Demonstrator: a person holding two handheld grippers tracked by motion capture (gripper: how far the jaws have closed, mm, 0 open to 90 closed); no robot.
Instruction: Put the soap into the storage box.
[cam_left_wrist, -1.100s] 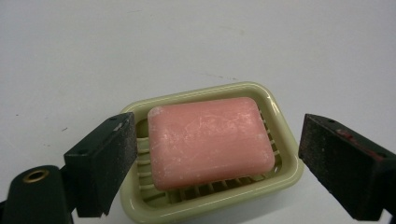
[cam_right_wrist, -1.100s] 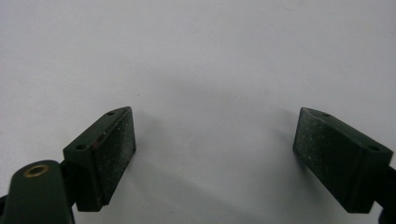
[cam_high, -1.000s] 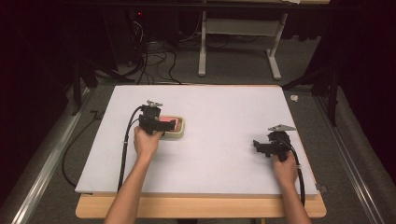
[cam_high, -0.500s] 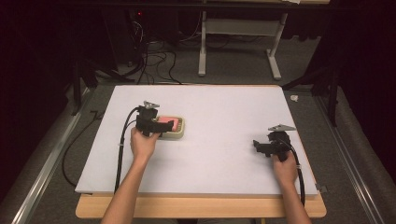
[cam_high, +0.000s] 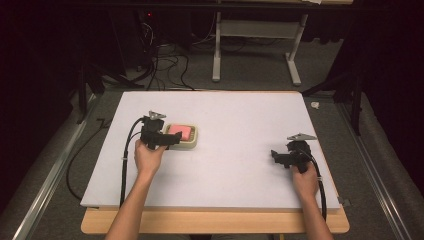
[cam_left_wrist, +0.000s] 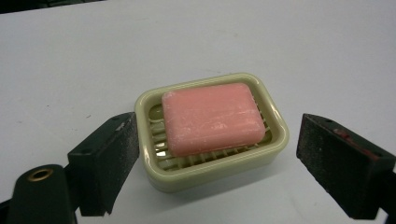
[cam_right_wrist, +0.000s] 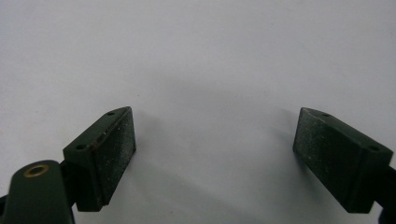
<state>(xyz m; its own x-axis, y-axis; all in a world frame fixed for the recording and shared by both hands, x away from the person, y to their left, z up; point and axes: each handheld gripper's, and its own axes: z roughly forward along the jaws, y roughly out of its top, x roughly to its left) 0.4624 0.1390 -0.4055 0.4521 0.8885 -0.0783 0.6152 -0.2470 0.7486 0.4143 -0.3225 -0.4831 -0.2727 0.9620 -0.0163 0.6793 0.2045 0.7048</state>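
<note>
From the high view, the left tongs (cam_high: 176, 141) sit at the near left end of a cream soap dish (cam_high: 186, 137) that stands on the left half of the white counter (cam_high: 240, 115), a pink soap bar (cam_high: 180, 131) lying in it. The right tongs (cam_high: 274, 155) rest well apart from the dish, near the counter's right edge, pointing left.

In the left gripper view, the left tongs (cam_left_wrist: 217, 161) stand wide, one black pad (cam_left_wrist: 112, 154) just beside the dish's (cam_left_wrist: 212, 170) left end and the other clear of its right end. The jaws have just been closing, with the dish partly between them (no pad presses on it that I can see). The soap bar (cam_left_wrist: 212, 116) lies flat on the ribbed insert, slightly askew, and fills most of the dish.

In the right gripper view, the right tongs (cam_right_wrist: 212, 154) are spread wide over bare counter (cam_right_wrist: 205, 56), with nothing between their pads.
</note>
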